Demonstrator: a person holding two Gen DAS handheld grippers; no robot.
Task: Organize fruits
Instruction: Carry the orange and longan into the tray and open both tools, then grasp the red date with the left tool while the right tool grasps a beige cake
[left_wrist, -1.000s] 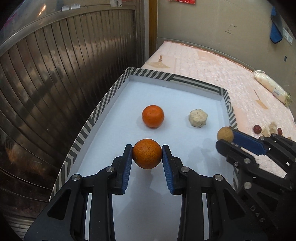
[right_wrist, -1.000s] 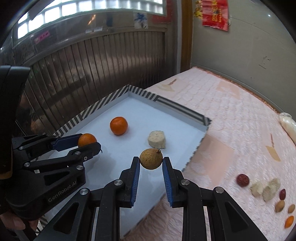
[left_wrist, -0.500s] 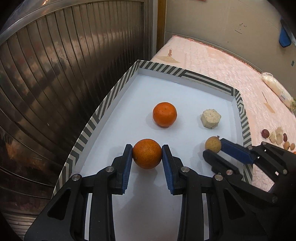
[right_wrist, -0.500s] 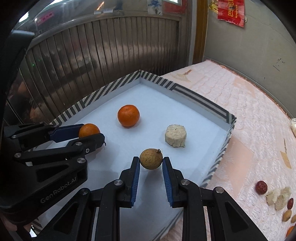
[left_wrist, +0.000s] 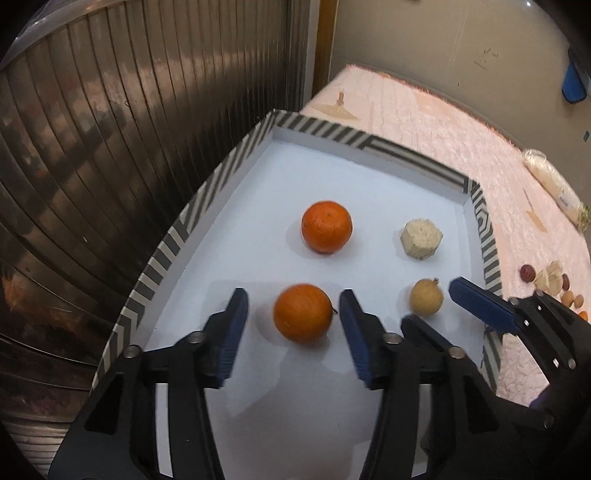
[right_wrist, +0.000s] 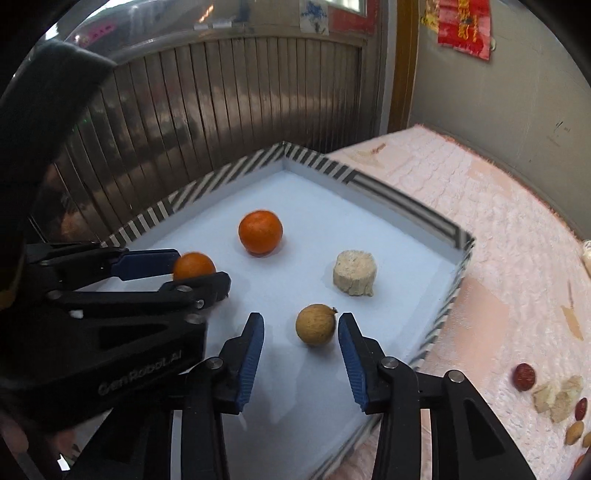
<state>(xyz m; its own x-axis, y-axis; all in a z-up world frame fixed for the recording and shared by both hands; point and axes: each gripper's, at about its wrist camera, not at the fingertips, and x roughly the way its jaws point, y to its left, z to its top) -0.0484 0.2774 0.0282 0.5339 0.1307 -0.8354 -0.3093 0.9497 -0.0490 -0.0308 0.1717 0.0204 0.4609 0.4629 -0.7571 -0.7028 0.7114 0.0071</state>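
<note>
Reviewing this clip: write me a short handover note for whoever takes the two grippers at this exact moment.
Left gripper: jaws opening, near orange between the pads but no longer pressed, resting on the tray floor.
Right gripper: jaws opening too, small tan fruit lying free between them on the tray.
Striped-rim tray also holds a second orange and a pale cut chunk farther back.
Done: four pieces sit in the tray.
Left: a red fruit, pale bits and small brown and red pieces lie on the pink cover to the right. Back both grippers out, then fetch those.
</note>
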